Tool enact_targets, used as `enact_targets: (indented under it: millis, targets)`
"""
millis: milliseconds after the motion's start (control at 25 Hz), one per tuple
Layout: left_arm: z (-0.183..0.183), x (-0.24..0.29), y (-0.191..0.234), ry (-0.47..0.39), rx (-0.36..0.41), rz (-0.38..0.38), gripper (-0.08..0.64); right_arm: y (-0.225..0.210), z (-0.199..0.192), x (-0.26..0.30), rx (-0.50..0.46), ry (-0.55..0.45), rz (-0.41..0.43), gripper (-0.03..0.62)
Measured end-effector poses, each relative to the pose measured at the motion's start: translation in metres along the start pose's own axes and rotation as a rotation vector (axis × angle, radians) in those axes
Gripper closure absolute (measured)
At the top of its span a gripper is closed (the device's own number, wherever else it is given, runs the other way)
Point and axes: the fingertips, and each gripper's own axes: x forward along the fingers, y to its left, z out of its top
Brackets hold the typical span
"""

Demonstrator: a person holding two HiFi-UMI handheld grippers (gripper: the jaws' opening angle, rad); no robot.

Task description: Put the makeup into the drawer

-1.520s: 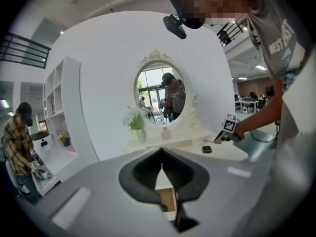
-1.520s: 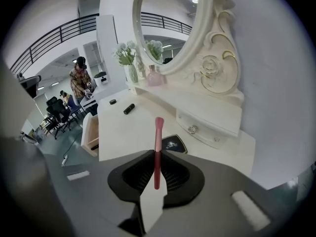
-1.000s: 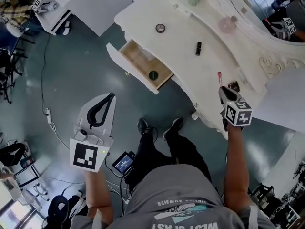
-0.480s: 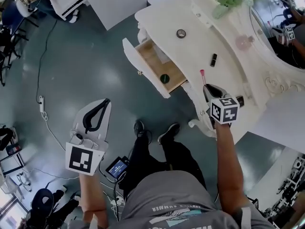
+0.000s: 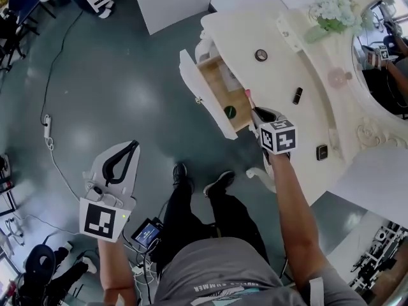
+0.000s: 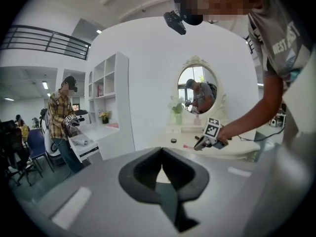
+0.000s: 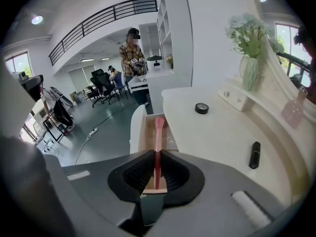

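A: So, what has the right hand-held gripper (image 7: 157, 158) got?

B: Its jaws pinch a slim pink makeup stick (image 7: 158, 135) by its tail. The long part juts ahead, and the tip reaches the right edge of the open drawer (image 5: 199, 88).

A: Why grip it there?

B: I'd judge that a hold at the tail lets the stick go down lengthwise into the drawer, where a round green item (image 5: 230, 112) lies at the near end. The arm is stretched forward and the gripper is tipped downward.

A: And the other one?

B: The left hand-held gripper (image 6: 162, 168) has its jaws pressed together on nothing. It is held low over the floor (image 5: 108, 88), well left of the counter (image 5: 280, 75), likely just to keep clear. A black tube (image 5: 298, 95) waits on the counter, farther right.
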Motion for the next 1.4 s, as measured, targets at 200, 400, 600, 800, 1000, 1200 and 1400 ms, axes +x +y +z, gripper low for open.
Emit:
enact_targets:
  millis: [200,400,600,800,1000,1200,1400]
  targets:
    - [-0.018,-0.006,0.017,0.012,-0.024,0.018,0.560,0.014,0.004,0.042,-0.015,0.051,0.017,0.548]
    - [-0.036,-0.013,0.031,0.023,-0.037,0.027,0.560,0.023,-0.001,0.082,-0.020,0.104,0.028,0.548]
    - [-0.054,-0.015,0.041,0.039,-0.059,0.038,0.560,0.028,-0.007,0.114,-0.009,0.152,0.052,0.548]
    - [-0.076,-0.018,0.049,0.065,-0.075,0.044,0.560,0.030,-0.009,0.143,-0.013,0.198,0.054,0.546]
    - [-0.092,-0.019,0.054,0.075,-0.089,0.049,0.560,0.027,-0.013,0.168,0.007,0.236,0.054,0.546]
    - [-0.102,-0.020,0.059,0.091,-0.098,0.050,0.560,0.028,-0.018,0.185,0.031,0.280,0.055,0.546]
    - [-0.104,-0.017,0.060,0.095,-0.099,0.046,0.560,0.025,-0.029,0.198,0.055,0.325,0.053,0.546]
